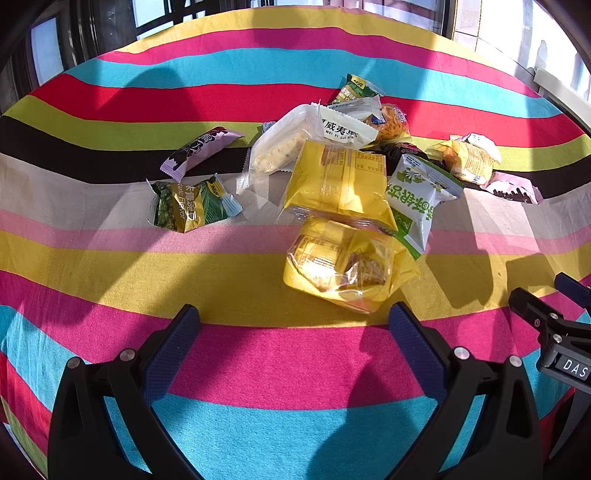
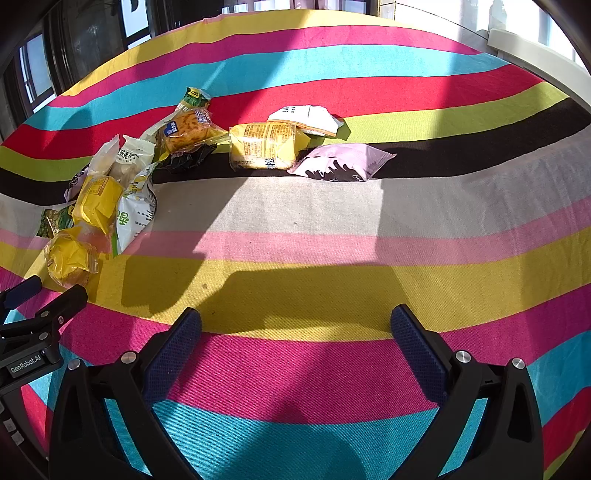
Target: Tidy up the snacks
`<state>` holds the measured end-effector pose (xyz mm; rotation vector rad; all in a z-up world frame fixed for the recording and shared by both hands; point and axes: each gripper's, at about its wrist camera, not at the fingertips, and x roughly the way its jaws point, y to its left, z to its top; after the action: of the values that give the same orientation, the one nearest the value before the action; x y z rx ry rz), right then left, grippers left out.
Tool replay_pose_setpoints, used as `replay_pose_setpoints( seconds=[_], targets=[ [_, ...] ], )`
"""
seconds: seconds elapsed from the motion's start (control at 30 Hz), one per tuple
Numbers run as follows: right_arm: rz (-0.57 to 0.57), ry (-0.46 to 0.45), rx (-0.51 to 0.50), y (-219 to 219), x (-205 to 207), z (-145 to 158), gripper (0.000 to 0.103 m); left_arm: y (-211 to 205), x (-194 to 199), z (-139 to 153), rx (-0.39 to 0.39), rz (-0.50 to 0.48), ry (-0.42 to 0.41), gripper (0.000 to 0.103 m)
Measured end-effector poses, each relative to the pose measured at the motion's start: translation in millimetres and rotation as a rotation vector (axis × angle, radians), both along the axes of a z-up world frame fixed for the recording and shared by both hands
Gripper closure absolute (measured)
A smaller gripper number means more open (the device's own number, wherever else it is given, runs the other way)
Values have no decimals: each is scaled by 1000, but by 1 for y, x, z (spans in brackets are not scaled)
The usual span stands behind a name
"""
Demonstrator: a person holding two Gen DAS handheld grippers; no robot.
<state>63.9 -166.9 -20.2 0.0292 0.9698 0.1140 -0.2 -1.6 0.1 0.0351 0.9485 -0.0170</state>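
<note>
Several snack packets lie in a loose pile on a striped tablecloth [image 1: 258,354]. In the left wrist view a yellow cake packet [image 1: 347,262] lies nearest, just beyond my open, empty left gripper [image 1: 293,317]. Behind it are a second yellow packet [image 1: 336,181], a white-green packet [image 1: 417,195], a white wafer packet [image 1: 295,140], a green pea packet [image 1: 188,203] and a lilac packet [image 1: 199,147]. My right gripper [image 2: 295,321] is open and empty over bare cloth. In its view a yellow packet [image 2: 264,146] and a lilac packet [image 2: 343,162] lie ahead.
The cloth [image 2: 332,221] covers the whole table. The right gripper shows at the right edge of the left wrist view [image 1: 554,325]; the left gripper shows at the left edge of the right wrist view [image 2: 40,317]. Windows stand beyond the far table edge [image 1: 295,11].
</note>
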Motion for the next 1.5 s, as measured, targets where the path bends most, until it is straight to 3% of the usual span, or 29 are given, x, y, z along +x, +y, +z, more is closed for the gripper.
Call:
replay_pose_setpoints(
  seconds=[0.53,0.7,0.8,0.87,0.97,1.07,1.2,1.33,1.4,1.43,1.47,1.5],
  targets=[
    [0,1,-1,0,0,0,4,0,0,0,0,0,0,1],
    [57,61,-8,0,3,2,4,0,0,0,1,1,0,1],
    [56,72,83,-3,7,7,4,1,1,1,-1,-33,47,1],
    [67,51,154,4,9,15,4,13,-3,4,-48,-41,59,1],
    [120,1,191,32,20,32,4,45,-21,10,-207,34,17,1],
    [137,0,244,59,42,35,5,75,-46,12,-292,111,-16,1],
    [143,-9,149,91,73,24,6,106,-77,14,-354,182,-61,1],
    [210,26,82,107,81,10,13,113,-90,18,-331,178,-62,1],
    [277,6,108,110,76,12,28,106,-90,20,-312,159,-73,1],
    [302,-12,114,110,72,13,55,100,-87,21,-310,143,-76,1],
    [316,-18,120,107,68,14,66,95,-84,21,-307,124,-74,1],
    [318,-12,133,102,64,14,67,88,-79,21,-302,109,-68,1]
  ],
)
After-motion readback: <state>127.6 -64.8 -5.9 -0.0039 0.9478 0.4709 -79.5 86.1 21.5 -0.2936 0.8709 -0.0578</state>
